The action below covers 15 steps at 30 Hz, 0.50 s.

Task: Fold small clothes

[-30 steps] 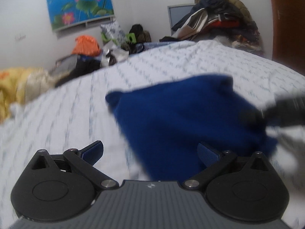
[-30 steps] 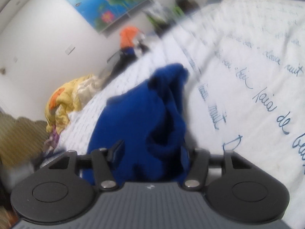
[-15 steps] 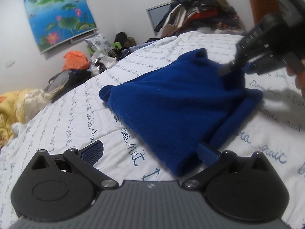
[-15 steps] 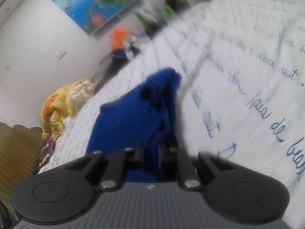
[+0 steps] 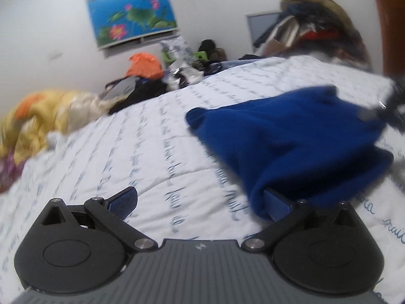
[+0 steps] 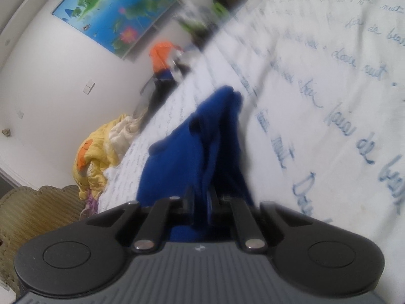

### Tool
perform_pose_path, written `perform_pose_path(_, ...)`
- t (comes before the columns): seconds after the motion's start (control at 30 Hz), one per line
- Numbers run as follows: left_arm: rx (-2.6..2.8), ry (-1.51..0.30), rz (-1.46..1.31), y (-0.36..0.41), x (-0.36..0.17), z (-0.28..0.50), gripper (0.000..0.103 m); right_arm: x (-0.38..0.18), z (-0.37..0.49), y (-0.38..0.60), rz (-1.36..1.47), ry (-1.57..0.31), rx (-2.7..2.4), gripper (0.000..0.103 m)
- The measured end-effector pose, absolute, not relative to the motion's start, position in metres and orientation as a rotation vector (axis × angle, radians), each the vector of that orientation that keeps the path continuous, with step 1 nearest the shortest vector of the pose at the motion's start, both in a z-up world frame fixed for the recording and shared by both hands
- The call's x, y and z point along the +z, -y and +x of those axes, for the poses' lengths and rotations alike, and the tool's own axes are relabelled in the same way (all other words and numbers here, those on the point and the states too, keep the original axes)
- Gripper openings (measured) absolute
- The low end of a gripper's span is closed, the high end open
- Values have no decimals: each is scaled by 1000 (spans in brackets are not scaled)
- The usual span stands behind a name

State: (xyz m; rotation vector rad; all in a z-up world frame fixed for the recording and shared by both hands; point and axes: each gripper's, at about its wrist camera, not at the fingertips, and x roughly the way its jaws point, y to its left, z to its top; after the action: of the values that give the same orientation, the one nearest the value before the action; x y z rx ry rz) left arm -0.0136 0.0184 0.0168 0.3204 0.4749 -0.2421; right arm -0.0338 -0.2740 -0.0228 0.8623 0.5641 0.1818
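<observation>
Two sets of jaws are mine, and the danger lies in how differently they sit.

Through my left wrist camera, my left gripper (image 5: 200,204) stands wide open and holds nothing. The deep-blue fleece garment (image 5: 291,136) lies on the white bedsheet printed with blue handwriting (image 5: 131,152), ahead and to the right, its near rounded corner draped over my right-hand pad (image 5: 274,206) while the other pad (image 5: 124,200) sits over bare sheet. If I shut from here, I judge I would either pinch only a sliver of that corner or gather sheet along with it, and the fold would drag the bedding. The picture is smeared, so I may also misjudge which layer of the fleece is uppermost. At the far right edge a dark, blurred shape meets the cloth; I take it for my other gripper.

Through my right wrist camera, my right gripper (image 6: 201,200) is clamped tight on a bunched ridge of the same blue fleece (image 6: 192,147), which stretches away from it across the sheet (image 6: 316,88). The grip looks narrow and near an edge. Pulling hard could let the fleece slip free, or lift it lopsided, because only one side is held, so the garment could twist rather than fold flat.
</observation>
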Motion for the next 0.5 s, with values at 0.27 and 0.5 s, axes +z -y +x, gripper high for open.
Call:
perform_pose_path(0.27,-392,-553,299,-35,13,-34,103,-36,-53,264,697,-644,142,8)
perform_pose_path(0.5,-426,-531,161,-10,41,-6,103,-12,-49,257,556,-587,117,16)
